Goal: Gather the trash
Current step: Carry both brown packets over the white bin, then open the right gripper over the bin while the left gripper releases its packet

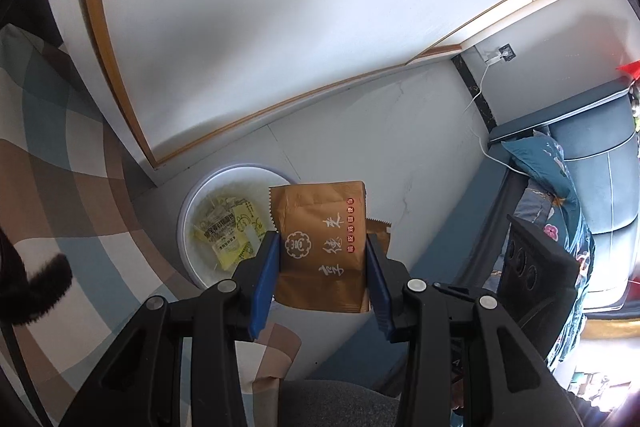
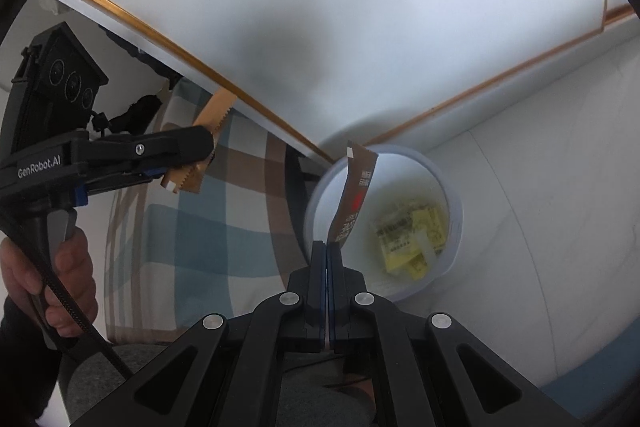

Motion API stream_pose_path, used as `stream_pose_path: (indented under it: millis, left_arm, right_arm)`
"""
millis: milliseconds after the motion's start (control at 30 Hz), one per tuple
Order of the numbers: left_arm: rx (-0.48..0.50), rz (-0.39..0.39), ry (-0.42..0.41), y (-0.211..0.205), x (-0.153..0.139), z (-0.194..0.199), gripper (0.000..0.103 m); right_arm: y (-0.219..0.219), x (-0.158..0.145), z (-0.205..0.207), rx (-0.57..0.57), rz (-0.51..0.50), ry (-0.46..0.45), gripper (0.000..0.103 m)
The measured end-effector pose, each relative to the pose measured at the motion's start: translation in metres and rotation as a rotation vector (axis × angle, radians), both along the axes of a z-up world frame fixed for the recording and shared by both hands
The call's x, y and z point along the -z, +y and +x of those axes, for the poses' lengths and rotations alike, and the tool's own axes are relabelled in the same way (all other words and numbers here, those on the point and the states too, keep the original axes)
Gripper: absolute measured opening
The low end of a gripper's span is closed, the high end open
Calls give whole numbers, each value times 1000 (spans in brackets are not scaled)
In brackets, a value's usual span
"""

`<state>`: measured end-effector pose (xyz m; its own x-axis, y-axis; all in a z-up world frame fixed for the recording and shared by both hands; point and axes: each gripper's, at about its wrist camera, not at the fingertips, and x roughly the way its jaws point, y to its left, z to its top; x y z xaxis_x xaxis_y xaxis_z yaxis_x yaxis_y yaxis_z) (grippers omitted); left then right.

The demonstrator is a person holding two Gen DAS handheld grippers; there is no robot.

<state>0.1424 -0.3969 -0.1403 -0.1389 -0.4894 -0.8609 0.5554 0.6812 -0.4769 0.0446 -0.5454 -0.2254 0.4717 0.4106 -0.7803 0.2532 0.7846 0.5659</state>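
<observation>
Both grippers tilt down toward the white bin (image 2: 452, 211) on the pale floor (image 1: 400, 131); left gripper (image 1: 322, 259) has its blue fingers (image 1: 267, 279) clamped on the sides of a tan snack packet (image 1: 320, 247), held upright with its serrated edge topmost, beside the bin's rim; right gripper (image 2: 327, 251), fingers pressed together, pinches a brown sachet (image 2: 354, 195) by its lower end, long axis rising over the bin mouth; yellow wrappers (image 2: 412, 239) lie inside; checked bedding (image 2: 208, 227) crowds the left, open floor to the right.
</observation>
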Motion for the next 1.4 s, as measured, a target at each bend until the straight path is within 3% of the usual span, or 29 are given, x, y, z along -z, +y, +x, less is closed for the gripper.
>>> stream_pose_path:
  millis: [233, 300, 567, 833, 900, 967, 1033, 1400]
  left_arm:
    - [-1, 87, 111, -13, 35, 6, 36]
    - [8, 123, 108, -15, 40, 4, 36]
    - [-20, 133, 138, -18, 41, 10, 36]
    - [-30, 158, 170, -19, 52, 11, 36]
    - [-29, 168, 177, -20, 56, 12, 36]
    - [-30, 176, 175, -21, 57, 12, 36]
    - [-21, 184, 177, -24, 59, 11, 36]
    - [-10, 254, 194, -30, 76, 6, 38]
  right_arm:
    - [1, 49, 1, 2, 76, 76, 0]
    - [3, 58, 3, 2, 83, 93, 0]
    - [17, 90, 14, -20, 151, 164, 3]
    - [4, 91, -1, 33, 154, 170, 5]
    - [-6, 85, -9, 62, 134, 168, 14]
    - [-14, 79, -16, 96, 113, 158, 33]
    - [-24, 72, -24, 131, 85, 150, 41]
    - [-51, 46, -36, 260, -22, 122, 63]
